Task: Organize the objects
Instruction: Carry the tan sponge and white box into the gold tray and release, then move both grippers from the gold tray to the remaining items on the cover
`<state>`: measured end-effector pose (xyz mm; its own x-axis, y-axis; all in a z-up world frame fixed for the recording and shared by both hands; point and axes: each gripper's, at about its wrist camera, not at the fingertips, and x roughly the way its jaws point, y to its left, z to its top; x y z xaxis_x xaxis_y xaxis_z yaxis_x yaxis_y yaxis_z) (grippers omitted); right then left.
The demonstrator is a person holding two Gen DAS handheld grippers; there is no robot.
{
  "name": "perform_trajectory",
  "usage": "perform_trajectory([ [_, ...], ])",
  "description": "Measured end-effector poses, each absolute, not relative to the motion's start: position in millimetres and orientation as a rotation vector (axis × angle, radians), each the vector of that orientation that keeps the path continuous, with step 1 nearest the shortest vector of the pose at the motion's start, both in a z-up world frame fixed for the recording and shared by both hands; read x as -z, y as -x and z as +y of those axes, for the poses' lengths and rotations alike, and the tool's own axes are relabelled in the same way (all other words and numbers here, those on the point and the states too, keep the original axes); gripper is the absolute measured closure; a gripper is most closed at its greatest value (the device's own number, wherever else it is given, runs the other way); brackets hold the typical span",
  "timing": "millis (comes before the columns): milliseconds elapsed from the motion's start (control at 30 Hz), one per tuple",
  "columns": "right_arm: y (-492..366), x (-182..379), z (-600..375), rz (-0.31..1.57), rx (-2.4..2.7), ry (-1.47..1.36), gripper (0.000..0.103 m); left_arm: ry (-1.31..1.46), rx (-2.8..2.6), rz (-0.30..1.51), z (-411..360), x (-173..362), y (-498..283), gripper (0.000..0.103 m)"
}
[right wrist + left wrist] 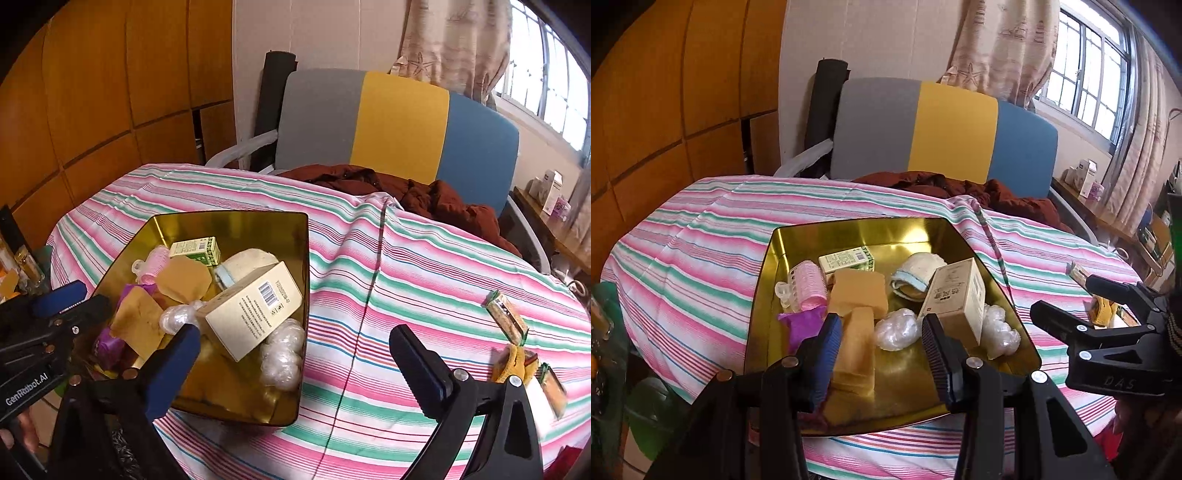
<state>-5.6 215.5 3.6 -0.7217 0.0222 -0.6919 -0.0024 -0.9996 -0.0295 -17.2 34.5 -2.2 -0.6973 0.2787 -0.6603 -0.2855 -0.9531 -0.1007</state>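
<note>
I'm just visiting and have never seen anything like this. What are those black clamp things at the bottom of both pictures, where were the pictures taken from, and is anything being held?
There is no robot here: a person holds a black two-finger claw in each hand, with a camera on each looking along its fingers. One picture comes from the left claw, the other from the right claw. On the pink-and-green striped tablecloth sits a shiny gold metal tin holding a cream cardboard box, a pink hair roller and tan sponges. A few small snack packets lie outside it. Both claws hold nothing; the right one gapes wide.
</note>
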Motion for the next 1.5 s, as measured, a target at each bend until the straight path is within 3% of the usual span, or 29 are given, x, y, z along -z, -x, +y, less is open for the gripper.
perform_trajectory([
  [733,4.3,14.3,276.1,0.006,-2.742,1.208,0.000,0.961,-2.512,0.122,81.4,-4.5,20.4,0.057],
  [1333,-33.5,-0.2,475.9,0.335,-2.358,1.096,0.000,0.892,-2.198,0.281,204.3,-11.9,10.7,0.057],
  [1500,-59.6,9.5,553.5,0.563,-2.183,0.950,0.000,0.907,-2.105,0.301,244.8,-5.6,9.6,0.057],
])
